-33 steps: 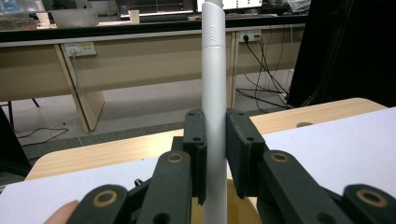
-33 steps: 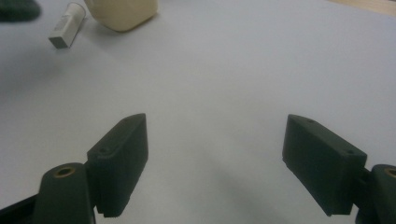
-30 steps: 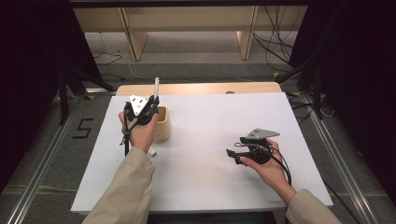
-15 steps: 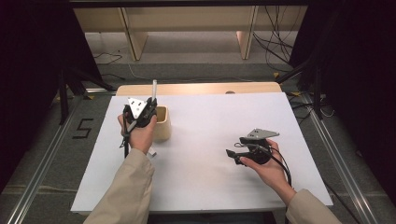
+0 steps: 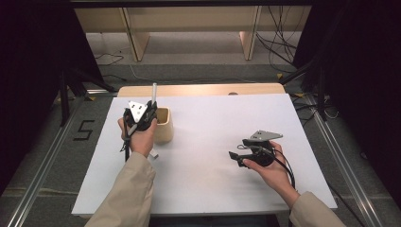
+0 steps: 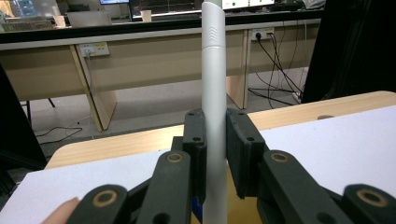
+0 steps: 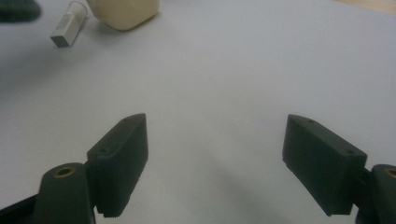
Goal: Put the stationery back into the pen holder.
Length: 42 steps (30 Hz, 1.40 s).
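White-covered worktop [image 5: 203, 179] with desks and cables behind, pretty bare setup.
Left hand-held gripper [image 5: 140, 115] is clamped on a white pen [image 6: 214, 107], holding it upright right beside the beige cup [image 5: 162, 125]. Right hand-held gripper [image 5: 246, 153] sits low over the sheet, well apart, jaws spread wide with nothing in them. A small white cap [image 7: 68, 24] lies next to the cup.

White pen [image 6: 214, 93], beige cup [image 5: 162, 125], black tool [image 6: 215, 140], white table cover [image 5: 213, 142].
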Available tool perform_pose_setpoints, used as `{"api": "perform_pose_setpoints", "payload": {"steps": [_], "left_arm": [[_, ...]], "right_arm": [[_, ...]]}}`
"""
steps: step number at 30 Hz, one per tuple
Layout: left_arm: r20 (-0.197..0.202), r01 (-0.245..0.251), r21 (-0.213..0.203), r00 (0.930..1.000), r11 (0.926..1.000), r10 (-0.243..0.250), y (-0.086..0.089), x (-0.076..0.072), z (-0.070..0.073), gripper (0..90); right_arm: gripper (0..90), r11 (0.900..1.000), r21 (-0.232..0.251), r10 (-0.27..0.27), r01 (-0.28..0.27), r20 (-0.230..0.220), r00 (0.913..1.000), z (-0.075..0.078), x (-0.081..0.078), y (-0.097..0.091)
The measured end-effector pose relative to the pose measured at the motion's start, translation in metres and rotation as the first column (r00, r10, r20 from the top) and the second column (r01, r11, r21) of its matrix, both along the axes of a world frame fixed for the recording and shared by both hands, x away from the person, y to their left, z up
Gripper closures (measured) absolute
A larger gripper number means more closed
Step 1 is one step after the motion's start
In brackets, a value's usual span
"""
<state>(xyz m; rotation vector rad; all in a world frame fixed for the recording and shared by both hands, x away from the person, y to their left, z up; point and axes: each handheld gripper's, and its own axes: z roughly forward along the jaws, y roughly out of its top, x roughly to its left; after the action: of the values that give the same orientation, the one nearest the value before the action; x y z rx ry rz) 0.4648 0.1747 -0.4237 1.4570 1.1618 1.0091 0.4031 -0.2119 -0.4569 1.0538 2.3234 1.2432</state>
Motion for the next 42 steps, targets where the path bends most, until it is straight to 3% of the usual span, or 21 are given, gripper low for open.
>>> {"api": "perform_pose_setpoints", "payload": {"steps": [15, 22, 25, 33, 36, 39, 42], "left_arm": [[-0.023, -0.014, 0.0, 0.9996, 0.9999, 0.014, 0.005, -0.003, -0.009, 78.2], [-0.057, -0.011, -0.004, 0.9983, 0.9999, 0.01, 0.006, -0.005, -0.013, 77.0], [-0.058, -0.005, -0.03, 0.9983, 0.9995, 0.003, 0.007, -0.008, -0.011, 72.8], [-0.071, -0.003, -0.054, 0.9975, 0.9986, -0.001, 0.005, -0.02, -0.002, 62.9], [-0.099, -0.008, -0.056, 0.9951, 0.9984, 0.003, 0.005, -0.026, 0.002, 58.3], [-0.161, -0.003, -0.081, 0.9869, 0.9967, -0.01, 0.008, -0.029, 0.004, 52.2], [-0.179, -0.007, -0.076, 0.9839, 0.9971, -0.006, 0.01, -0.034, 0.005, 45.7]], "right_arm": [[23.2, 1.0, -0.004, 0.002, -0.002, -0.005, 1.0, 0.0, 0.0, 0.0], [23.2, 1.0, -0.004, 0.002, -0.002, -0.005, 1.0, 0.0, 0.0, 0.001], [23.2, 1.0, -0.005, 0.004, -0.004, -0.002, 1.0, 0.0, 0.0, 0.0], [23.2, 1.0, -0.002, 0.003, -0.003, -0.002, 1.0, 0.0, 0.0, 0.001], [23.2, 1.0, -0.003, 0.002, -0.002, -0.002, 1.0, 0.0, 0.0, 0.0], [23.2, 1.0, -0.002, 0.002, -0.002, 0.0, 1.0, 0.0, 0.0, 0.0], [23.2, 1.0, -0.003, 0.003, -0.003, -0.003, 1.0, 0.0, 0.0, 0.001]]}}
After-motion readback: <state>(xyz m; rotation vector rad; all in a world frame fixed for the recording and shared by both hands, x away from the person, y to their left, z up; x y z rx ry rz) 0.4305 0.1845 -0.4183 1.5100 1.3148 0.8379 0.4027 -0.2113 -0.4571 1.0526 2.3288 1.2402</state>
